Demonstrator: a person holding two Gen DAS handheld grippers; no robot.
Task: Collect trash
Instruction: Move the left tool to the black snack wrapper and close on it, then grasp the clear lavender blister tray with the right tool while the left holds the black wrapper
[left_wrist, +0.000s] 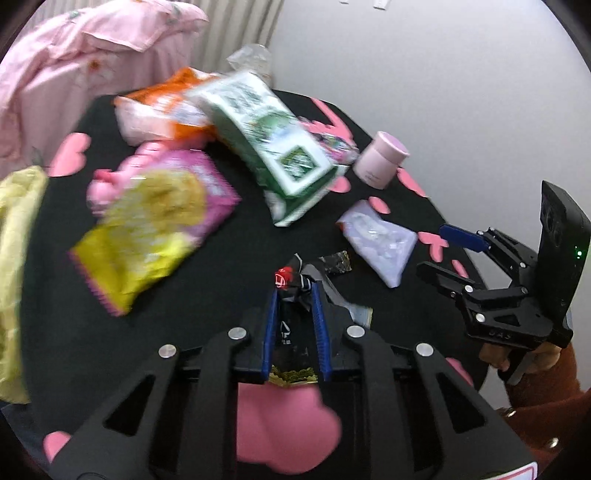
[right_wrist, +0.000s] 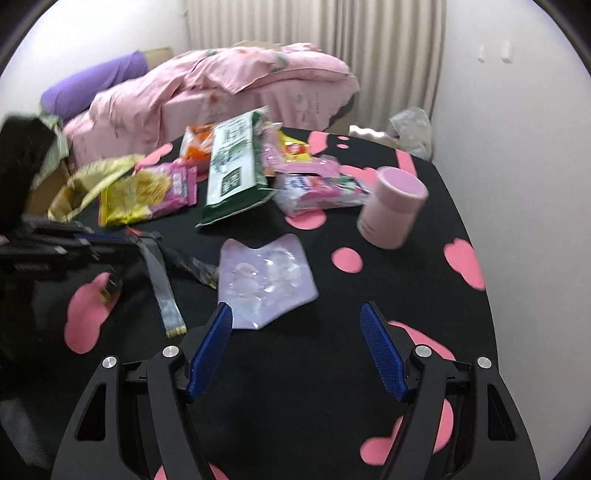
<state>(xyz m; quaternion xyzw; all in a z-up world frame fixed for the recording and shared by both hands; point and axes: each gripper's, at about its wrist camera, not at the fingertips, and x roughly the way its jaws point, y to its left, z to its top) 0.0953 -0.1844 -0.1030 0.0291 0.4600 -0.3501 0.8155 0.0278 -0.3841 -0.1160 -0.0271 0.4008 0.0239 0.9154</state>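
Observation:
My left gripper is shut on a black snack wrapper with red print, held just above the black table with pink hearts. In the right wrist view the left gripper sits at the left with the wrapper's grey strip hanging from it. My right gripper is open and empty, just short of a pale lilac clear pouch. It shows at the right of the left wrist view, next to the pouch.
Snack bags lie across the table: yellow-and-pink, green-and-white, orange, pink-and-white. A pink cylindrical jar stands at the right. A gold bag hangs at the left edge. A pink-covered bed lies behind.

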